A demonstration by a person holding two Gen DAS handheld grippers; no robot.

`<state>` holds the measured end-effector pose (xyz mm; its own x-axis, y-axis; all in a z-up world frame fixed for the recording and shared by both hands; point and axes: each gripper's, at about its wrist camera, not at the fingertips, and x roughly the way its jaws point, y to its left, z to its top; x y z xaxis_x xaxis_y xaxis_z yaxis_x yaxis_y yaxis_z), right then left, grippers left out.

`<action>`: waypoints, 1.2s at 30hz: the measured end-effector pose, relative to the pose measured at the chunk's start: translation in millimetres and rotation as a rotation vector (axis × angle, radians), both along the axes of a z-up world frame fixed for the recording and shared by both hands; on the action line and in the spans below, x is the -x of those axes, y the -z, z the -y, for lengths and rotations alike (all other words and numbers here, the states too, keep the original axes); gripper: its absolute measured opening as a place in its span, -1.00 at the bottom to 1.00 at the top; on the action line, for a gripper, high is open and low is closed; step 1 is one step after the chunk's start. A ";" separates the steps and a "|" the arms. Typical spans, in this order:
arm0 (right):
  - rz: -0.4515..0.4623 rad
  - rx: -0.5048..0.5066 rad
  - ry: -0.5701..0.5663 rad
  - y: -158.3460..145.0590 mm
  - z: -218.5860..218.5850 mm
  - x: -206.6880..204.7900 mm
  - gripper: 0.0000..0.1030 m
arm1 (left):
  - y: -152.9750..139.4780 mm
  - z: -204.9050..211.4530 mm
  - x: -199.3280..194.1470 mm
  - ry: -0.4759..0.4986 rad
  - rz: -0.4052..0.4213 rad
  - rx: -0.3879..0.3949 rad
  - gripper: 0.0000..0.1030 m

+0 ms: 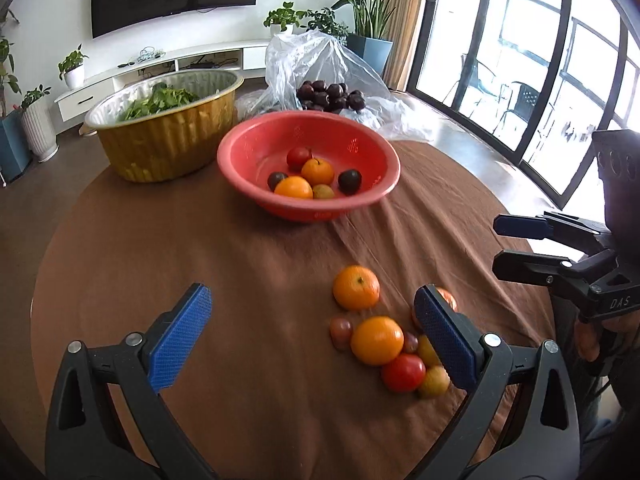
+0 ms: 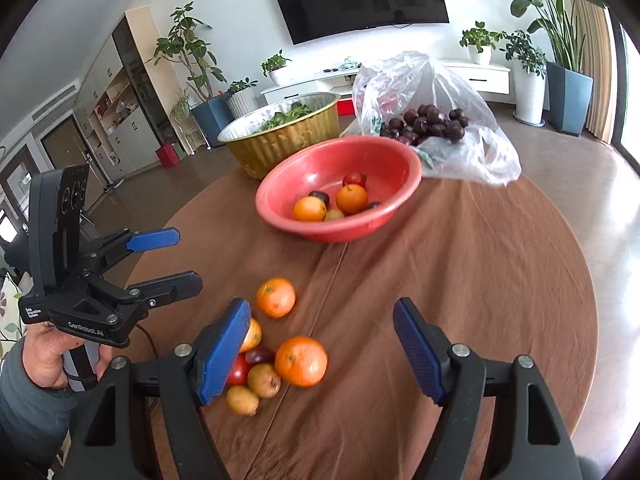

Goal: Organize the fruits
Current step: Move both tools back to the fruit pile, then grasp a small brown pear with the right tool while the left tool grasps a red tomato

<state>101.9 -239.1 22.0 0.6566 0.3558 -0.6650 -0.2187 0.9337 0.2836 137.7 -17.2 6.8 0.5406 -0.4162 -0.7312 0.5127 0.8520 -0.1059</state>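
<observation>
With the desk carrying a red basket already part-filled and a loose fruit cluster near the edge, both hand-held grippers, left and right, hang released and empty, so next: straddle one orange, clench, carry to basket.

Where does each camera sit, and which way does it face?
Left wrist: on the left tool, facing down across the table at the red bowl; the right tool shows at right.
Right wrist: on the right tool, same aim; the left tool and hand show at left.
Shared: bowl, loose fruit, both tools open.
</observation>
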 end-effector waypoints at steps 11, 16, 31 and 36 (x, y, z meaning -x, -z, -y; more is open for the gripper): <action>-0.084 0.015 -0.057 38.7 -54.0 48.6 0.32 | 36.1 -16.0 61.6 -0.048 -0.065 0.027 0.99; -0.105 0.038 -0.081 47.5 -73.1 46.2 0.12 | 37.5 -21.2 65.4 -0.068 -0.064 0.018 0.99; -0.118 0.112 -0.083 63.1 -83.1 34.2 -0.27 | 38.9 -14.6 56.6 -0.045 -0.085 -0.004 0.99; -0.115 0.101 -0.084 63.1 -79.8 36.0 -0.41 | 41.4 -10.1 53.9 -0.036 -0.099 -0.005 0.99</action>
